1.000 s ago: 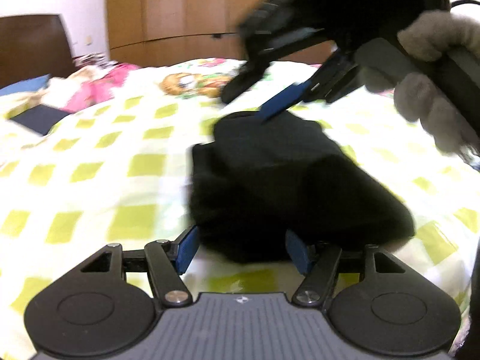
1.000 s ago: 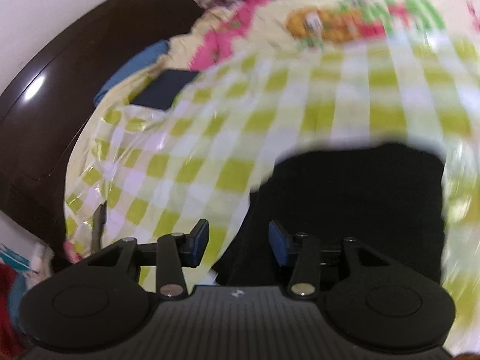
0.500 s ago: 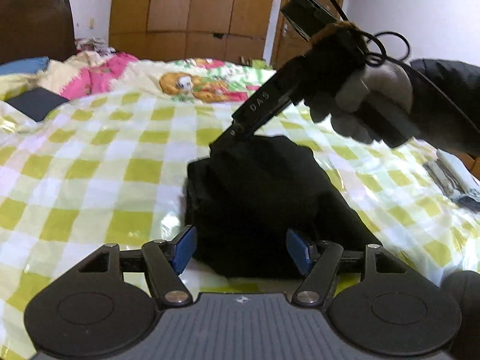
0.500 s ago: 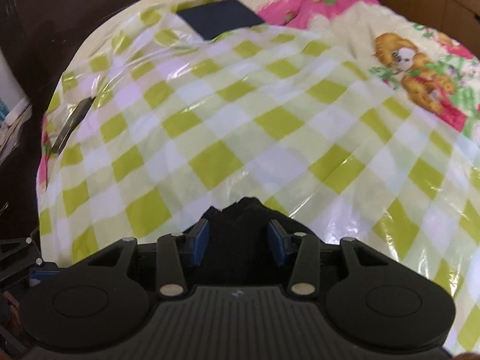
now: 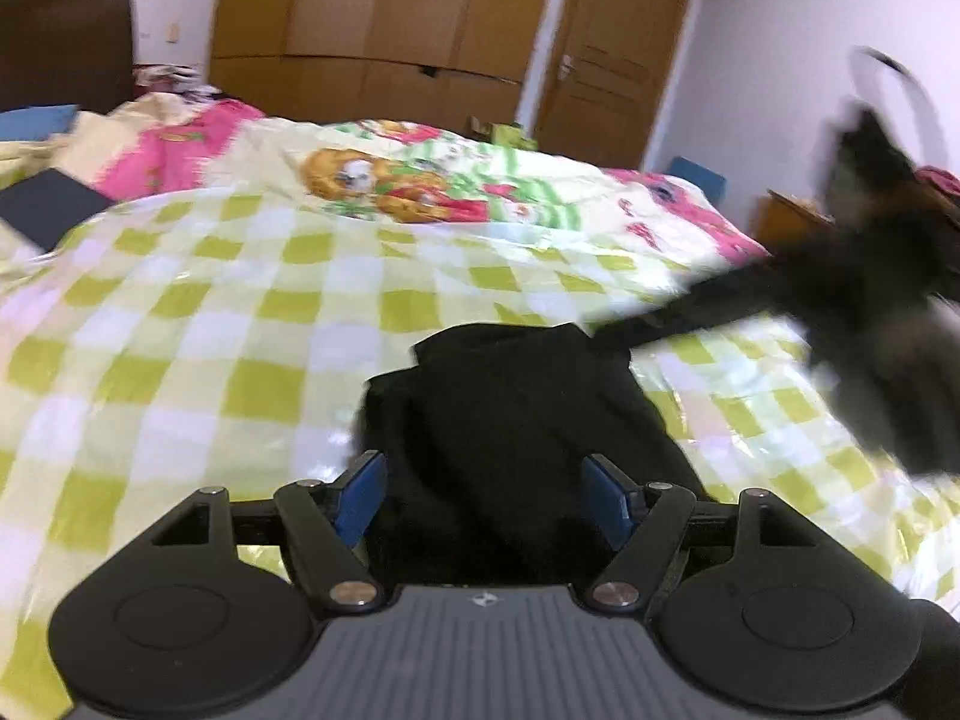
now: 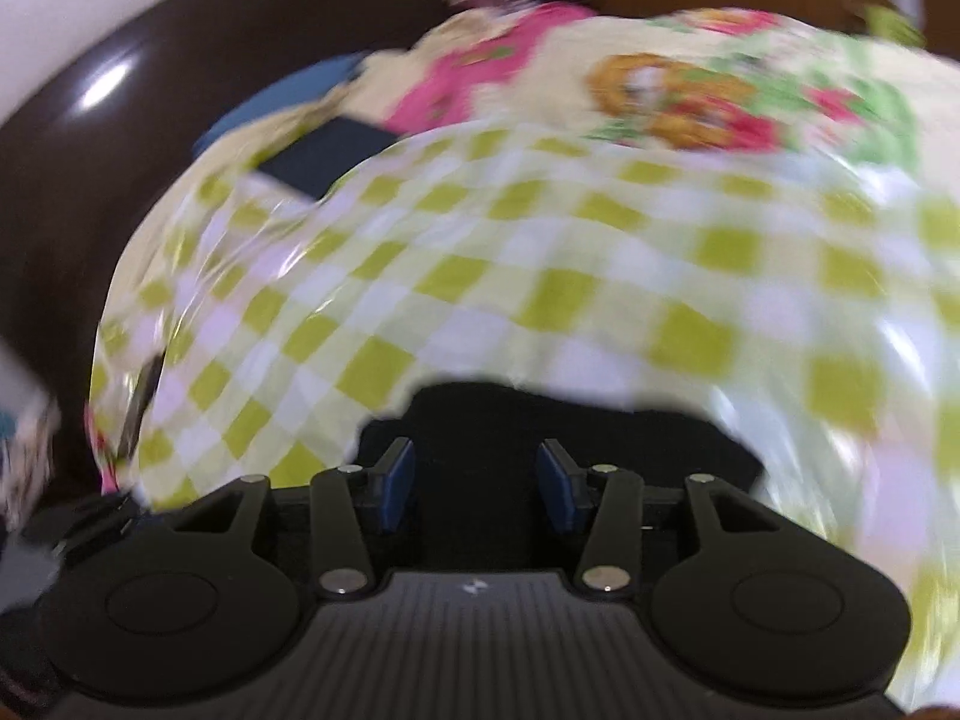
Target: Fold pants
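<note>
The folded black pants (image 5: 516, 420) lie in a compact bundle on the bed's green-and-white checked sheet (image 5: 198, 324), near its front edge. The left hand-held gripper (image 5: 487, 495) hangs just above the near end of the bundle; its jaws have just been opening and now stand wide apart, with the dark cloth showing between the blue pads (image 5: 360, 495) but neither pad pressing on it. In the left wrist view the right hand-held gripper (image 5: 630, 330) is a dark blur reaching in from the right, its tip at the far right corner of the pants. From its own camera the right hand-held gripper (image 6: 474, 483) has its jaws partly apart over the black cloth (image 6: 600, 426); whether the pads touch the fabric cannot be told, since the picture is smeared. Beyond the checked sheet a cartoon-print quilt (image 5: 384, 180) in pink, green and orange is bunched up, and a dark flat rectangular object (image 5: 45, 213) lies at the far left. A dark brown headboard (image 6: 150, 96) stands behind the bed, with wooden wardrobe doors (image 5: 372, 30) along the far wall.
</note>
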`<state>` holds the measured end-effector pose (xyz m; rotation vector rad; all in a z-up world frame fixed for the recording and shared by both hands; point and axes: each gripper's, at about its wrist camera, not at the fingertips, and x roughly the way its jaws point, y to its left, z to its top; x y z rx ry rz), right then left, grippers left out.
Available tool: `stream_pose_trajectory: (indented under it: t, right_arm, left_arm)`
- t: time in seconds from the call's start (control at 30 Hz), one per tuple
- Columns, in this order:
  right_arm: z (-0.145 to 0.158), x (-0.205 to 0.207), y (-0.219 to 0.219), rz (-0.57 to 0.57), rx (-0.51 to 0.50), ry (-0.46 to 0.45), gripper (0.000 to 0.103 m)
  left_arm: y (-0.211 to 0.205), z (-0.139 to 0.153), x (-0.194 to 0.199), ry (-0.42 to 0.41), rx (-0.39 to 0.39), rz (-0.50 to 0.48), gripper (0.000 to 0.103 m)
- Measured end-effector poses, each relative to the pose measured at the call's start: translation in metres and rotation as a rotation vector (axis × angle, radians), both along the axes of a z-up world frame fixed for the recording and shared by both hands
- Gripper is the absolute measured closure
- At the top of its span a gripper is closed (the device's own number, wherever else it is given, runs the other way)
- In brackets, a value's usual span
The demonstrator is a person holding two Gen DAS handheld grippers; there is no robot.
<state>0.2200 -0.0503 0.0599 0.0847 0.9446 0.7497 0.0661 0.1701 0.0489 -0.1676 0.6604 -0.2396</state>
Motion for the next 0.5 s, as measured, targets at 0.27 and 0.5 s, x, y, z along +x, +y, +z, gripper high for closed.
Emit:
stream_pose_trajectory:
  t: [0.27,0.5]
  right_arm:
    - [0.003,-0.102,-0.035,0.056,0.022,-0.111,0.054]
    - [-0.016,-0.136,0.023,0.237,-0.015,-0.279,0.054]
  left_arm:
    - [-0.01,-0.017,0.07,0.15,0.102,-0.065,0.023]
    - [-0.017,-0.022,0.091,0.21,0.146,-0.086,0.02]
